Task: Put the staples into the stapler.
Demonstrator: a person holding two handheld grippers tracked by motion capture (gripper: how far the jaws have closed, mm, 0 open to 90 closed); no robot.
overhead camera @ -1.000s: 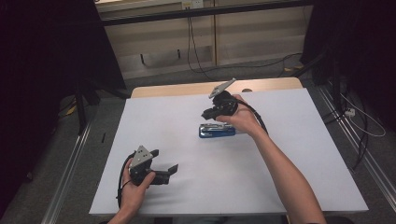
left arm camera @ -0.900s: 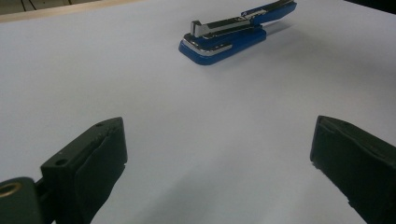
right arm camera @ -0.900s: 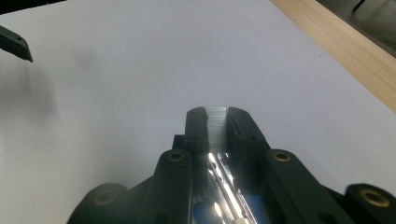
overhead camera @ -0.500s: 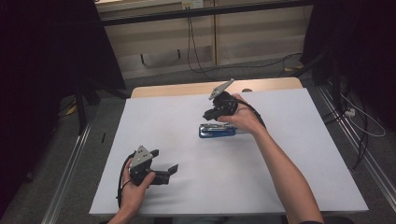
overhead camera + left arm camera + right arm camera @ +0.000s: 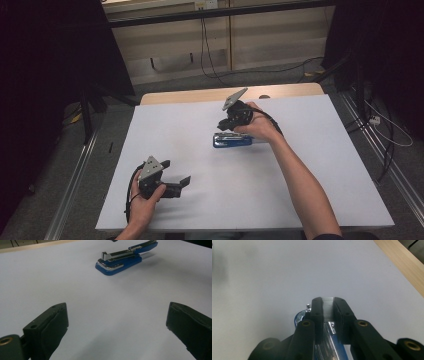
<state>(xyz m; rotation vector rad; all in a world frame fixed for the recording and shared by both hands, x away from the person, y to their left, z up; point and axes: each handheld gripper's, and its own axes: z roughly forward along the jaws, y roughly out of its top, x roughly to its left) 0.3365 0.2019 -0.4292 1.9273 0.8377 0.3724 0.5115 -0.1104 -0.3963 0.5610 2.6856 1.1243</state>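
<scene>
Blue stapler point(image 5: 232, 140) with chrome top arm and metal nose; lying flat on white table point(image 5: 310, 200), mid-table, slightly toward far edge. Clamped at silver top arm by right gripper point(image 5: 328, 305), jaws nearly together. Left gripper point(image 5: 117, 322) spread wide, empty, well apart, near front-left.

No readable text, labels or numbers on anything.

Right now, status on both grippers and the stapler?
Right gripper shut on the blue stapler, jaws pinching its metal top arm. Left gripper open, off to the side. White table around it bare.
</scene>
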